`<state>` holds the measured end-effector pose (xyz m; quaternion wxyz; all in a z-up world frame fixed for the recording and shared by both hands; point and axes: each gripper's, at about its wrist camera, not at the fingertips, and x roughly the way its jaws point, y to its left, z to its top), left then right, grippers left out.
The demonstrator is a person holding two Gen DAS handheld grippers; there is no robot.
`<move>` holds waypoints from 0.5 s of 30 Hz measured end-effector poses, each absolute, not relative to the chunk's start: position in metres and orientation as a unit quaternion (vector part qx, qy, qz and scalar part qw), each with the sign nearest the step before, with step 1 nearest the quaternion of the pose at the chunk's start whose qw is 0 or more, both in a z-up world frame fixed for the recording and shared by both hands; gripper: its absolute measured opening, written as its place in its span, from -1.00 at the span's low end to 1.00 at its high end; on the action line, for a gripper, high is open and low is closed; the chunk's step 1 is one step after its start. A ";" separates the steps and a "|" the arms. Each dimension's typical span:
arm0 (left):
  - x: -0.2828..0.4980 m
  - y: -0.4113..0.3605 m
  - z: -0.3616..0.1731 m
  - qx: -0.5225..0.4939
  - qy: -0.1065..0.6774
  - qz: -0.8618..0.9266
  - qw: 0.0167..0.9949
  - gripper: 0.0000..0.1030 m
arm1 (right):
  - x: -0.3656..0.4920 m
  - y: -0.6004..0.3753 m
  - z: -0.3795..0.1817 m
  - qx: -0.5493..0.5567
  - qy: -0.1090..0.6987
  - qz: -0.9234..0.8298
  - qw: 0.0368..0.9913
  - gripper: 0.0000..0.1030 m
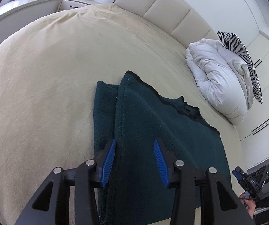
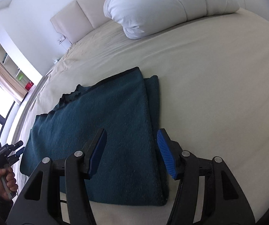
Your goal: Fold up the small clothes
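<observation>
A dark teal fleece garment (image 1: 153, 131) lies flat on the beige bed, its side parts folded over the middle; it also shows in the right wrist view (image 2: 106, 127). My left gripper (image 1: 134, 144) is open and empty, hovering over the garment's left folded edge. My right gripper (image 2: 131, 133) is open and empty, hovering over the garment's right folded edge. Each gripper also shows small in the other view, the right one (image 1: 246, 178) and the left one (image 2: 8, 150), held in a hand.
The beige bed sheet (image 1: 50, 84) spreads wide around the garment. A folded white duvet (image 1: 218, 78) with a zebra pillow (image 1: 243, 56) lies by the padded headboard (image 1: 162, 5). A nightstand (image 1: 78, 1) stands at the back left.
</observation>
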<state>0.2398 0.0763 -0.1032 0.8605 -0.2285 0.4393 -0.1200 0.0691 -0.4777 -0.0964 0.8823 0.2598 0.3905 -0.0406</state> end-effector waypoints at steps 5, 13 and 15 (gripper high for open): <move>0.238 0.077 -0.112 -0.223 0.448 -0.112 0.859 -0.25 | 0.058 -0.481 -0.101 0.268 0.396 -0.045 0.877 0.07; 0.232 0.076 -0.111 -0.208 0.443 -0.109 0.865 -0.27 | 0.056 -0.484 -0.109 0.273 0.397 -0.055 0.875 0.07; 0.232 0.076 -0.114 -0.209 0.445 -0.106 0.864 -0.52 | 0.057 -0.482 -0.111 0.270 0.405 -0.052 0.872 0.07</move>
